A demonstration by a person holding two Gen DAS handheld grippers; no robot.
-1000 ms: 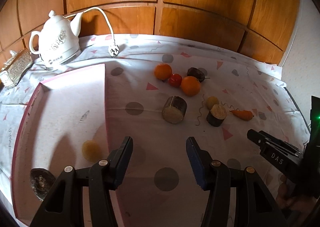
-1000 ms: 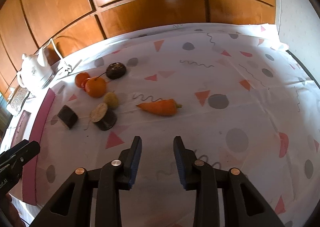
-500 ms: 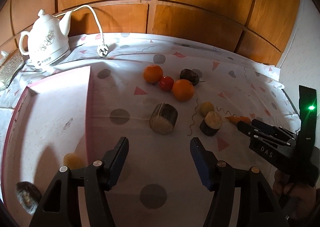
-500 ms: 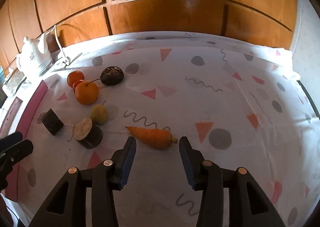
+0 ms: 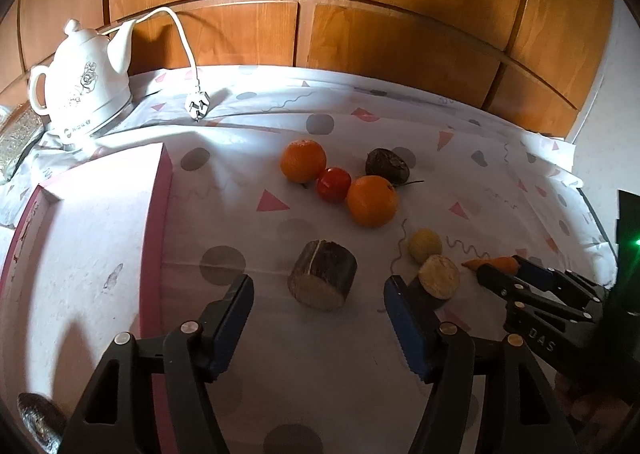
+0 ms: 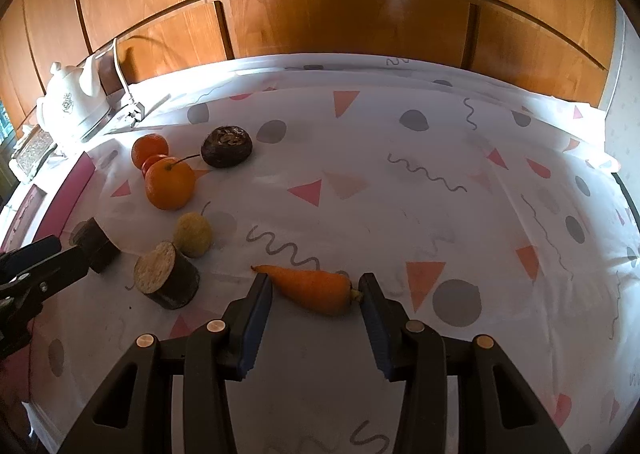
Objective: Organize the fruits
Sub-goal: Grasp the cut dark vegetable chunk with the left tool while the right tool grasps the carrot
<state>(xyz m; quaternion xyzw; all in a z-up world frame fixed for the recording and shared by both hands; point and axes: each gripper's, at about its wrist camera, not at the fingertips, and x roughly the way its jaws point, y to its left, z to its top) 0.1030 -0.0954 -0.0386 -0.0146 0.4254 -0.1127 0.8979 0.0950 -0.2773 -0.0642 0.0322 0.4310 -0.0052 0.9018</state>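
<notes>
My right gripper (image 6: 314,286) is open, its fingers either side of an orange carrot (image 6: 310,289) lying on the cloth. My left gripper (image 5: 318,294) is open just short of a dark cut log piece (image 5: 323,280). A second cut piece (image 5: 438,281), a small yellow fruit (image 5: 425,245), two oranges (image 5: 372,201) (image 5: 303,160), a red tomato (image 5: 333,184) and a dark round fruit (image 5: 387,167) lie beyond. A pink tray (image 5: 154,238) at the left holds a dark fruit (image 5: 38,424).
A white kettle (image 5: 82,84) with its cord and plug (image 5: 197,107) stands at the back left. Wooden panels (image 5: 360,14) back the table. The table's right edge is near the right gripper (image 5: 516,278) in the left wrist view.
My right gripper moved forward and opened wider, so the carrot now lies between its fingers. My left gripper moved forward and right toward the log piece.
</notes>
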